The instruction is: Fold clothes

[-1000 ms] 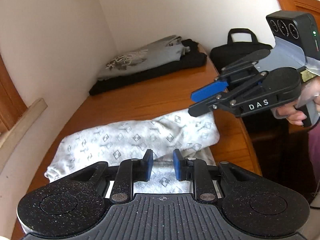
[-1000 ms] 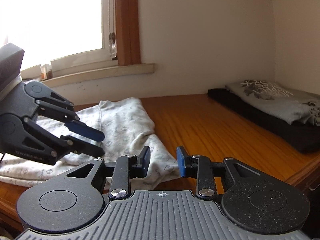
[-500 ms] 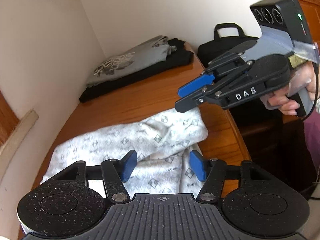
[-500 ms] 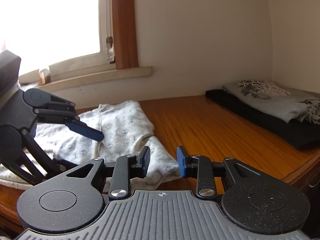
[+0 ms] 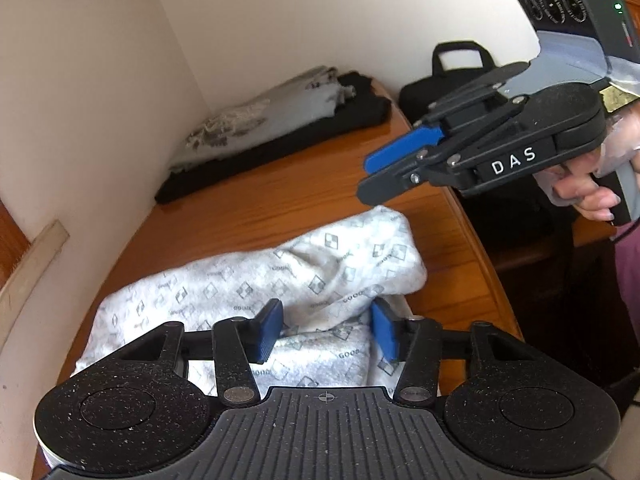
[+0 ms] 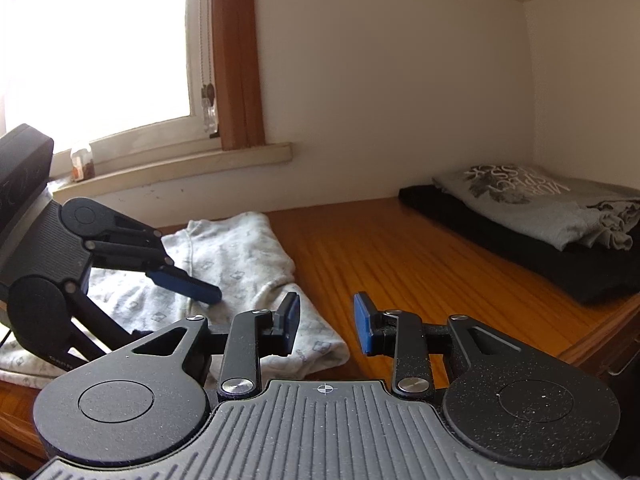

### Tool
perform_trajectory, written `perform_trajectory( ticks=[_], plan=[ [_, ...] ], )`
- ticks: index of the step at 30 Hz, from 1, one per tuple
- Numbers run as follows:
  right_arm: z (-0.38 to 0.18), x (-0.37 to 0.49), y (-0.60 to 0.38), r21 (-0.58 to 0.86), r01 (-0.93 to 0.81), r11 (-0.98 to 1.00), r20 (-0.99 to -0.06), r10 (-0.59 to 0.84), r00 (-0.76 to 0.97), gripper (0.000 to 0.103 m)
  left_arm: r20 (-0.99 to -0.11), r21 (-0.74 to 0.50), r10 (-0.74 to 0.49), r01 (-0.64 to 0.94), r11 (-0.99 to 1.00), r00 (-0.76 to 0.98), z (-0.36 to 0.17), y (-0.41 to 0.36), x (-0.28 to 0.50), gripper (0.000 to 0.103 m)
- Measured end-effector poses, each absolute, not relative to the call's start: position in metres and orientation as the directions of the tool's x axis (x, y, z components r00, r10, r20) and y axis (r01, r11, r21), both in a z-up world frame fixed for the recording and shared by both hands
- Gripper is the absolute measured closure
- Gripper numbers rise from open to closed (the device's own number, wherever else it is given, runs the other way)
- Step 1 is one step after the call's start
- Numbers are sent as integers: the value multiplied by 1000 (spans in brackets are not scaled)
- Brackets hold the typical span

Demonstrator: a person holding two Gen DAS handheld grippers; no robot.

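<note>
Here the wooden surface (image 5: 256, 204) carries everything. The white patterned garment (image 5: 248, 280) lies on it, half folded and bunched, close to the front edge, and I take it as the landmark. Well beyond the garment, in the corner by the wall, a grey printed shirt (image 6: 532, 196) rests on a black folded cloth (image 6: 520, 256). Behind the garment's right side a black bag (image 5: 452, 76) stands.

The left tongs (image 5: 326, 330) are low over the garment's near fold; their jaws have just been closing but stand apart, with a ridge of cloth between them, and the pads do not seem to press it. The right tongs (image 6: 326, 322) hang above the garment's right end, partly open and empty.

The garment looks light, soft and floppy, so it will probably sag. Best to pinch it at a hem or corner, through all the layers.
</note>
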State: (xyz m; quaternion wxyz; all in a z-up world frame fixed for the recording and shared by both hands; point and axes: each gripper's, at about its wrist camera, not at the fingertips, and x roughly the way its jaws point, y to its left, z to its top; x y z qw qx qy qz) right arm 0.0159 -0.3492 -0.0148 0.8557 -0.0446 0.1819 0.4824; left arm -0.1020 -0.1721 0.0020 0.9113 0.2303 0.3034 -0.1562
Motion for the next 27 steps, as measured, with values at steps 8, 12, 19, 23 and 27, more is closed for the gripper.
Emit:
perform_trajectory(
  ticks=[8, 12, 19, 23, 27],
  plan=[
    [-11, 24, -345, 29, -883, 469, -411, 811, 417, 72, -562, 257, -188, 386, 886, 806, 26, -154, -111, 81],
    [-9, 23, -345, 7, -896, 444, -425, 812, 399, 72, -546, 223, -203, 374, 900, 813, 33, -147, -110, 81],
    [-7, 18, -336, 50, -934, 353, -421, 856, 301, 74, -500, 219, -173, 317, 923, 849, 40, -138, -111, 87],
    [-8, 16, -317, 62, -957, 285, -453, 862, 228, 87, -474, 212, -159, 288, 934, 866, 44, -133, -112, 89],
    [-17, 13, -290, 67, -970, 233, -493, 853, 171, 87, -477, 180, -182, 298, 937, 860, 46, -130, -112, 89]
  ],
)
